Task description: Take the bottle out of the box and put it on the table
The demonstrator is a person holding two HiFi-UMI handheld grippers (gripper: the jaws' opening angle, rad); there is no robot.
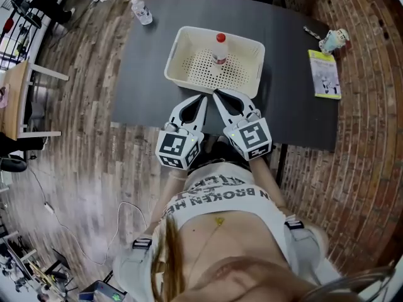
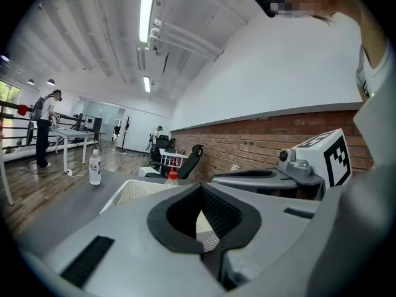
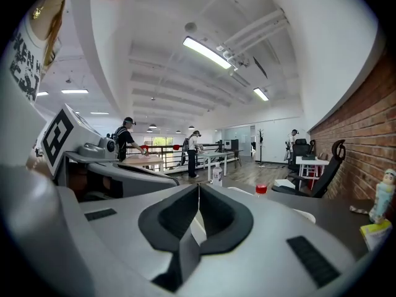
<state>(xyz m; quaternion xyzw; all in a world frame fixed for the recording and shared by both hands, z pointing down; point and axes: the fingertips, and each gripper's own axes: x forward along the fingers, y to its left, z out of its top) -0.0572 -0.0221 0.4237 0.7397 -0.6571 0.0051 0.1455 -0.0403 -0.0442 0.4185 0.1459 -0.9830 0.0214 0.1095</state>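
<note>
There, perforated white plastic box (image 1: pixel 175 56)

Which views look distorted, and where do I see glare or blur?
Head view: wide lens bends the table edges; even light, white basket sharp. Left gripper view: round fisheye, dark corners, ceiling light glares. Right gripper view: same fisheye; ceiling lamp bright.

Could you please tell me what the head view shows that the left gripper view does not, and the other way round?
Only the head view: the booklet at the right end of the table, and the marker cube on the left gripper. Only the left gripper view: ceiling lights, a brick wall, an office chair and a person standing far off. Both: the white box with the red-capped bottle standing inside, and the clear bottle on the table.
</note>
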